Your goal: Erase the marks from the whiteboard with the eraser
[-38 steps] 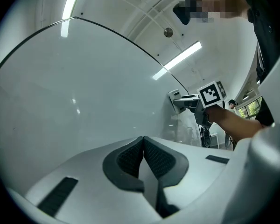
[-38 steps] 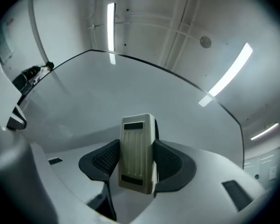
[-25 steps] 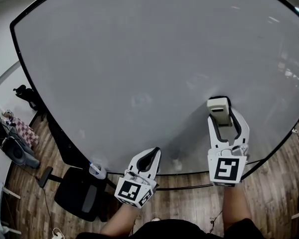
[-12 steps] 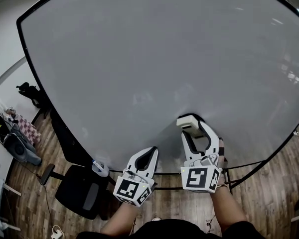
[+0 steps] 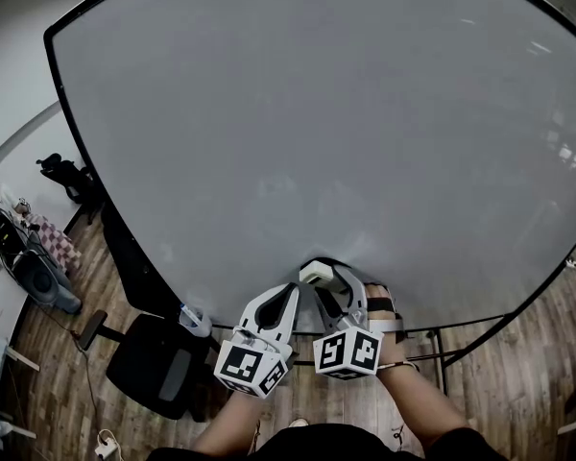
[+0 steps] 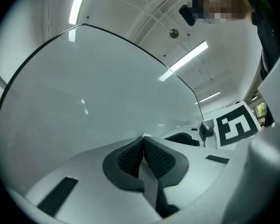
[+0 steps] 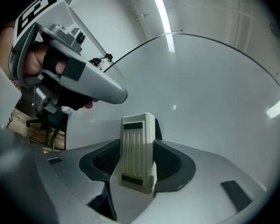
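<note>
Your right gripper point(image 5: 324, 279) is clamped on the cream eraser point(image 7: 137, 149) near the whiteboard's point(image 5: 317, 113) bottom edge, while your left gripper point(image 5: 292, 292), jaws pressed together on nothing, sits just beside it.

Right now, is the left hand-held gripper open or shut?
Shut. In the left gripper view, the left hand-held gripper has its ribbed pads pressed together, with nothing between them.

Eraser point(image 7: 137, 153) sits between right gripper point(image 5: 326, 279) jaws, low before the whiteboard point(image 5: 317, 113). Left gripper point(image 5: 293, 292) just beside, on its left. Chair point(image 5: 154, 373) on floor point(image 5: 62, 392), below board's left corner.
</note>
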